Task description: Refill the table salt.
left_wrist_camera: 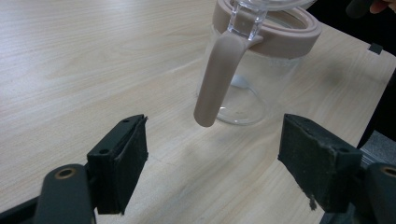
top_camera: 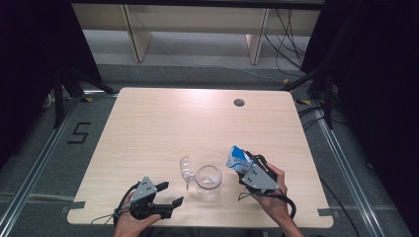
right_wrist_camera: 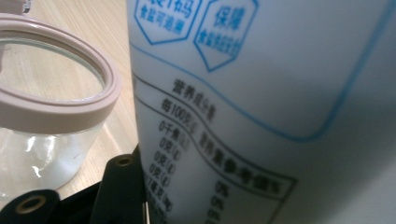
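Pouring step: pending; salt bag [top_camera: 238, 159] is clamped in right gripper [top_camera: 245, 168] fingers, just right of jar [top_camera: 208, 180].
Left gripper [top_camera: 170, 193]: fingers spread wide, empty, left of jar.
Next: bag must be tipped over jar's open mouth.

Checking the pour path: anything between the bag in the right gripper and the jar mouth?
Nothing visible. The bag is held in the right gripper just right of the jar. The jar's lid is flipped open to the far-left side, leaving the mouth clear.
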The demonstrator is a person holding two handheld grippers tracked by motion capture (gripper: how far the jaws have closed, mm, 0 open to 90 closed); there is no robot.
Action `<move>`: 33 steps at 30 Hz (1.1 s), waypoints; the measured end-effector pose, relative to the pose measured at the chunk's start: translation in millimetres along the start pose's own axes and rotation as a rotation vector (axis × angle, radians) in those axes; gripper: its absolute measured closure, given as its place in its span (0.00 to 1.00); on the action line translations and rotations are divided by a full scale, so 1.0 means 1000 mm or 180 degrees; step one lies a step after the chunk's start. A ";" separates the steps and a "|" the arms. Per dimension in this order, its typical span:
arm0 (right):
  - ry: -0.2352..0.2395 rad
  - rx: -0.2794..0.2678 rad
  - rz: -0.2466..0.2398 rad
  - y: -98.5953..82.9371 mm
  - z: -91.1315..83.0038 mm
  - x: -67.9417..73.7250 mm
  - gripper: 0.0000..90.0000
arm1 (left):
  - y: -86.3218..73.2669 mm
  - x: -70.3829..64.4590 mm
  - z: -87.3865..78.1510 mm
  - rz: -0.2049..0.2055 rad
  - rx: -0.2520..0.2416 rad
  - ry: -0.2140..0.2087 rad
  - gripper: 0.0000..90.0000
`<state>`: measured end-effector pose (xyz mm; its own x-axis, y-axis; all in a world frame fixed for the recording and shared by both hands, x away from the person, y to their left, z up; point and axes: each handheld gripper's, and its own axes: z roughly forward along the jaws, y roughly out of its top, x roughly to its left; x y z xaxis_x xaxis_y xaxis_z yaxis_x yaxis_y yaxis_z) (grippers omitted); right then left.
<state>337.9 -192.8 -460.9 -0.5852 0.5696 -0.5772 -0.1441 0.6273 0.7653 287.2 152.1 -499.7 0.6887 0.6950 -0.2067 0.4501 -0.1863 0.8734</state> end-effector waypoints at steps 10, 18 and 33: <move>-0.0051 0.0047 -0.0250 0.004 -0.002 0.005 0.55 | 0.000 0.001 0.001 0.0004 0.0002 -0.0016 0.26; -0.0082 0.0085 -0.0366 0.006 -0.003 0.009 0.55 | 0.000 0.001 0.001 -0.0007 0.0003 -0.0001 0.25; -0.0233 0.0207 -0.0825 0.004 0.004 0.011 0.55 | 0.000 0.000 0.000 -0.0005 0.0004 0.0013 0.25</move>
<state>334.6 -181.7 -465.3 -0.4759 0.4211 -0.7721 -0.2285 0.7886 0.5709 287.3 152.5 -500.1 0.6856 0.6981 -0.2062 0.4519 -0.1860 0.8725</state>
